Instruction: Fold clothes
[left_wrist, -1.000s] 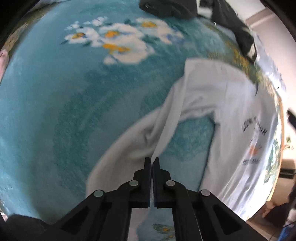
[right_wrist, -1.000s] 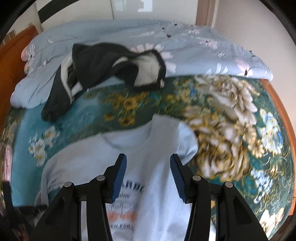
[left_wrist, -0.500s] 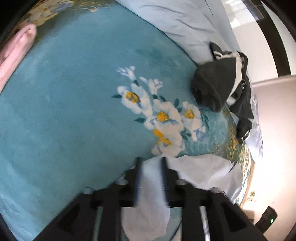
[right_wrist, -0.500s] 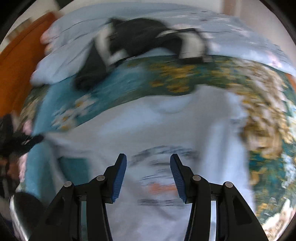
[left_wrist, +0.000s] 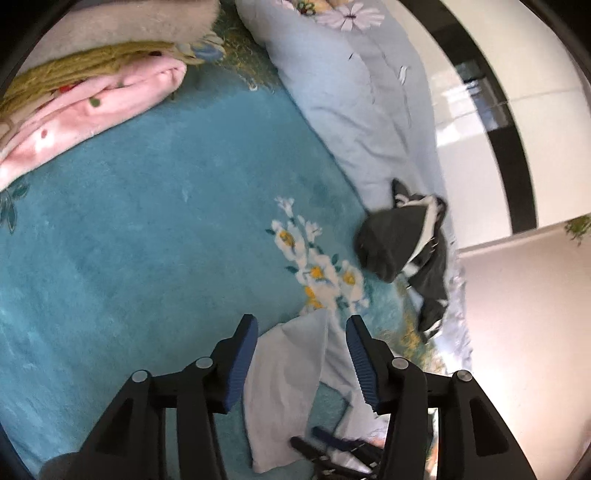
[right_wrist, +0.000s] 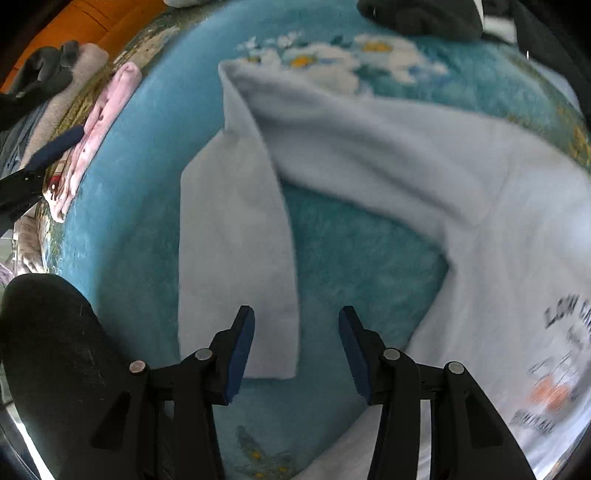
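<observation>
Fingers (right_wrist: 242, 339) apart over teal floral blanket (right_wrist: 354, 258), white wall (left_wrist: 517, 314)

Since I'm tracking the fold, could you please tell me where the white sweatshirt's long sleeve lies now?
In the right wrist view, the white sweatshirt's long sleeve lies bent back on the teal floral blanket, its cuff just ahead of the open right claw.

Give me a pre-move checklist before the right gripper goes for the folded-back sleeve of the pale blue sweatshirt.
1. Right gripper open: ok.
2. Left gripper open, holding nothing: ok.
3. Long sleeve of the pale blue printed sweatshirt lying flat on the teal floral blanket: ok.
4. Sleeve cuff between the right fingers: not ok, it sits left of centre.
5. Black-and-white garment apart from the sweatshirt: ok.
6. Sweatshirt body smooth: cannot tell.
</observation>
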